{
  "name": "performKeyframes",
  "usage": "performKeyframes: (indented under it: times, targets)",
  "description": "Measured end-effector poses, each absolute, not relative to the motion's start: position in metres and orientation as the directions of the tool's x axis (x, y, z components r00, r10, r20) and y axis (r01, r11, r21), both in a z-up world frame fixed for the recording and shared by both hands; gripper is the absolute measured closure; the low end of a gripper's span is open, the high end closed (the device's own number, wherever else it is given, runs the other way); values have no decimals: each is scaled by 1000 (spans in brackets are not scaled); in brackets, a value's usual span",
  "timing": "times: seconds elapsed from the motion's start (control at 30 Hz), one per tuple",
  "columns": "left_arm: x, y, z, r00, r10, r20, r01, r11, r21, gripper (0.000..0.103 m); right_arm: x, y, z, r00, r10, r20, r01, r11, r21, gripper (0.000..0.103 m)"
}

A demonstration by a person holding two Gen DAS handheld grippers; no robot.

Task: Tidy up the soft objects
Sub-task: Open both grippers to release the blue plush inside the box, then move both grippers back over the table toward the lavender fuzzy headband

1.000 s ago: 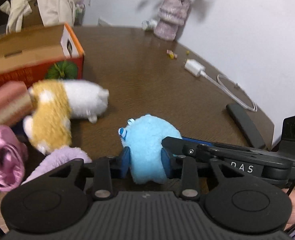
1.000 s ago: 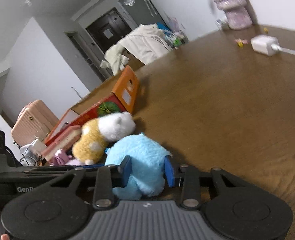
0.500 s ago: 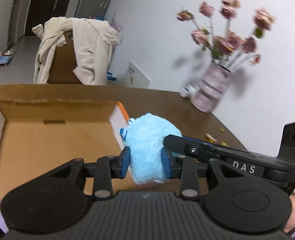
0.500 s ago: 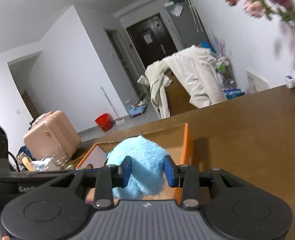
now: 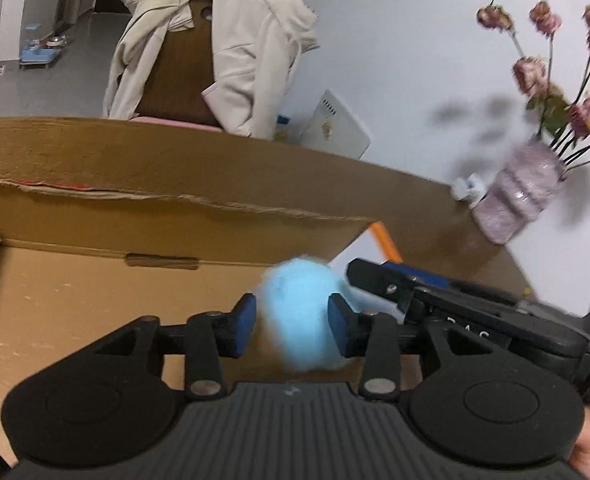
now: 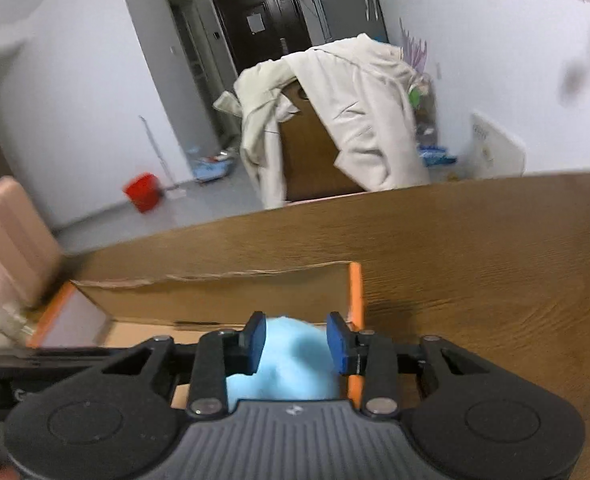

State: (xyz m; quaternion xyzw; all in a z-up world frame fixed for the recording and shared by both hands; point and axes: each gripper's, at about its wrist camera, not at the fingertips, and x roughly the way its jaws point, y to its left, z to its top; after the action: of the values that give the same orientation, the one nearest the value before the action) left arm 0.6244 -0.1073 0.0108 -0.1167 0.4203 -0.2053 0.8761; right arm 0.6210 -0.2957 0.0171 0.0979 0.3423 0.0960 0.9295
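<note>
A light blue plush toy [image 5: 301,314] sits blurred between the blue pads of my left gripper [image 5: 293,320], over the open cardboard box [image 5: 95,312]. The pads stand a little off its sides and the jaws look parted. In the right wrist view the same blue plush [image 6: 291,360] lies between the pads of my right gripper [image 6: 295,340], low over the box [image 6: 215,300] near its orange right wall. The right gripper's body [image 5: 455,312] shows to the right in the left wrist view.
The box stands on a brown wooden table [image 6: 475,260]. A vase of dried flowers [image 5: 515,200] stands at the table's far right by the white wall. A chair draped with a beige coat [image 5: 215,48] stands behind the table. A red bucket [image 6: 143,192] sits on the floor.
Both grippers carried the blue plush up off the table and over the open box. Both sets of pads now stand wider, and the plush is blurred and lower between them.
</note>
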Motion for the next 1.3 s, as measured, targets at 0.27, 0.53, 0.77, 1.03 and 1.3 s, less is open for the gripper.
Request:
performKeyframes:
  times: [0.27,0.53,0.77,1.03,1.3]
  targets:
    - [591,-87,48,630,-408,-661,258,912,-318,49,597,-291,46,778,238,-581,-144,968,203,59]
    - [490,-54,130,747,-303,-591,230,953,-198,30,503,-298,126,808,286,-516,-267,957,113,34]
    - [365,-24,167,830,-240,-504,241,968,-64,12,388,-307,163,847,295,-443,-308,950,43,18]
    - [236,2,141,884,-247,-397,247,968,-54,0,259,-301,145,896,319,-309,-318,946,55,13]
    - [147,7,77,926,-218,-310,211,976,-54,0,172,-269,75,942,256,-218,-246,967,72,0]
